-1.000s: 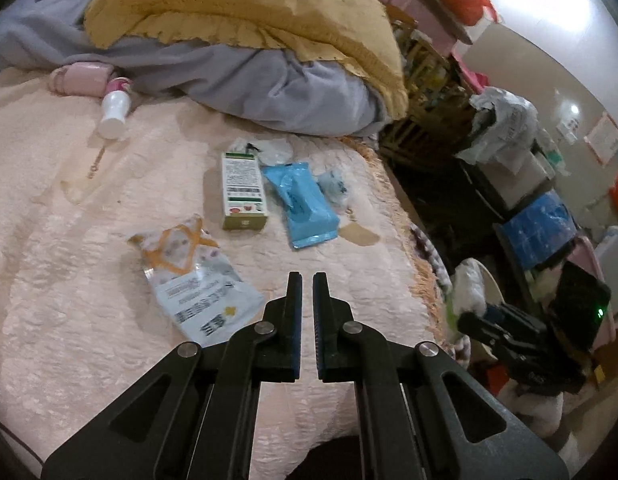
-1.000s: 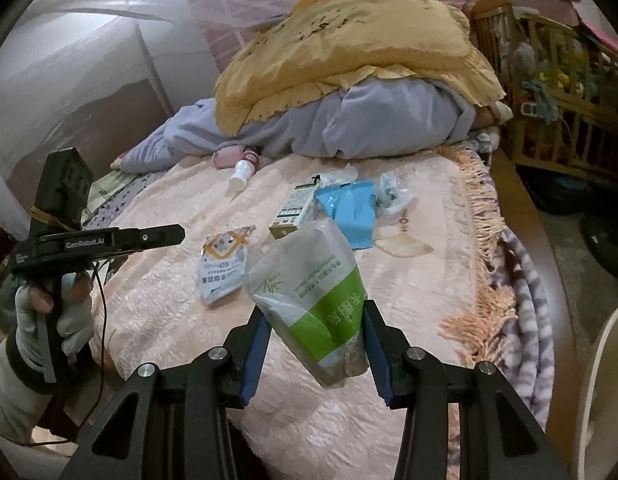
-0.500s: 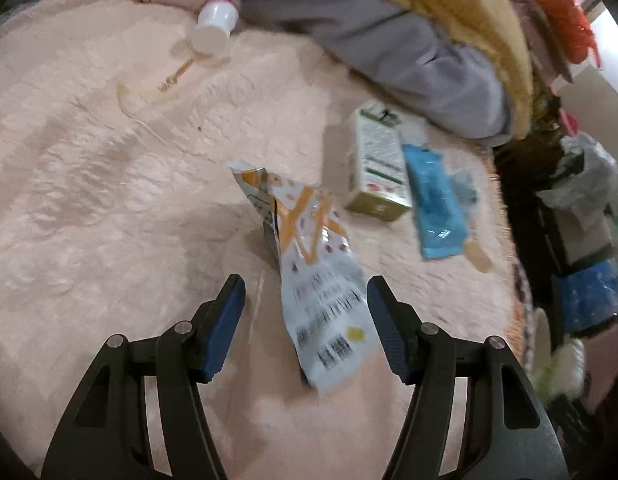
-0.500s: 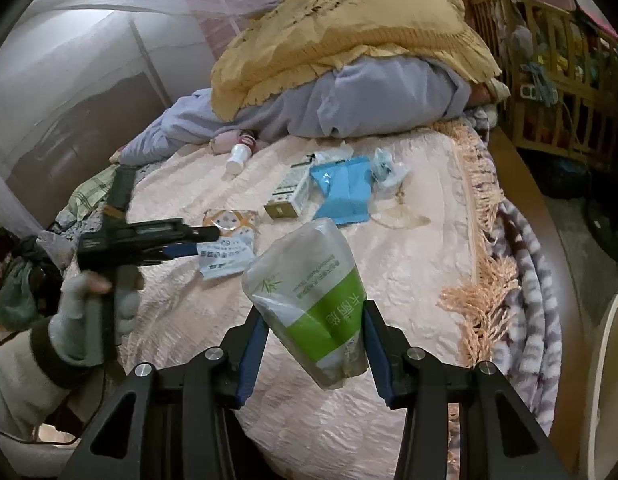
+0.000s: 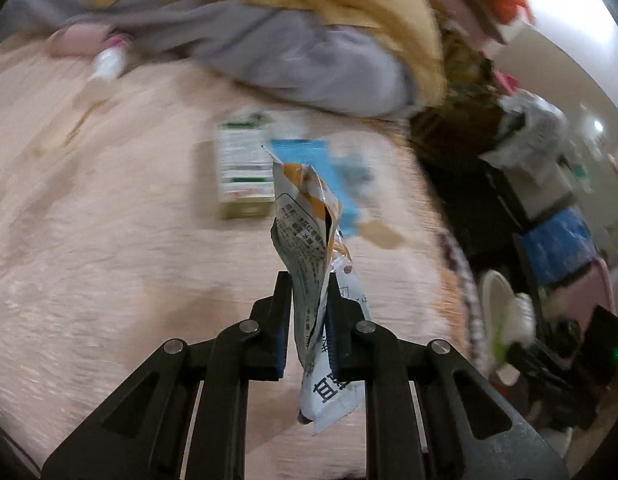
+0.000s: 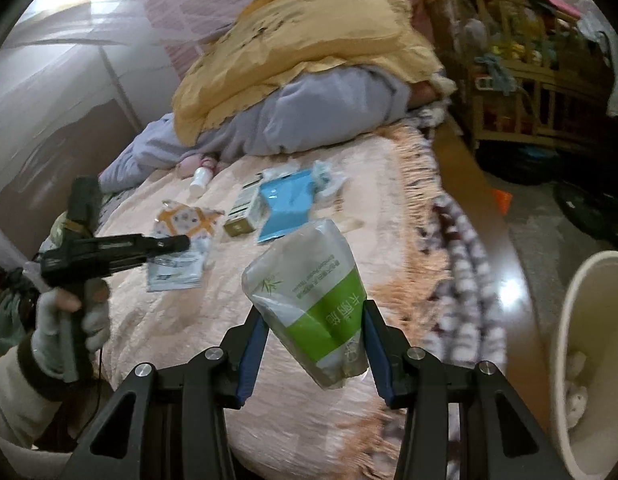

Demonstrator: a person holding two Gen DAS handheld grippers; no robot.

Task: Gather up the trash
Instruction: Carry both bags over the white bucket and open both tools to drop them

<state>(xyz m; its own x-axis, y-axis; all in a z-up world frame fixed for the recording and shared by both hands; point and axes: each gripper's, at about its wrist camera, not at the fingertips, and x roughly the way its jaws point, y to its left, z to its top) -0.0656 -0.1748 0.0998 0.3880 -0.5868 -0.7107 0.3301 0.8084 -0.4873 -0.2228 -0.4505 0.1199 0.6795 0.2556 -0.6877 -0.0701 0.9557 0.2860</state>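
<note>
My left gripper (image 5: 307, 312) is shut on a white and orange snack wrapper (image 5: 309, 248) and holds it upright above the pink bedspread (image 5: 109, 240). From the right wrist view the left gripper (image 6: 181, 245) shows with the same wrapper (image 6: 181, 256). My right gripper (image 6: 313, 344) is shut on a green and clear tissue pack (image 6: 313, 300), lifted above the bed. A green and white carton (image 5: 243, 172) and a blue wipes pack (image 6: 287, 200) lie on the bed beyond.
A cream waste bin (image 6: 589, 364) stands on the floor at the right. A grey and yellow bedding pile (image 6: 301, 92) fills the bed's far side, with a small white bottle (image 6: 201, 178) beside it. A wooden crib (image 6: 517, 92) stands beyond the fringed bed edge.
My left gripper was shut and empty, opened around the snack wrapper, and has now closed on it and lifted it. My right gripper has swung right with the tissue pack; the bin has come into view.
</note>
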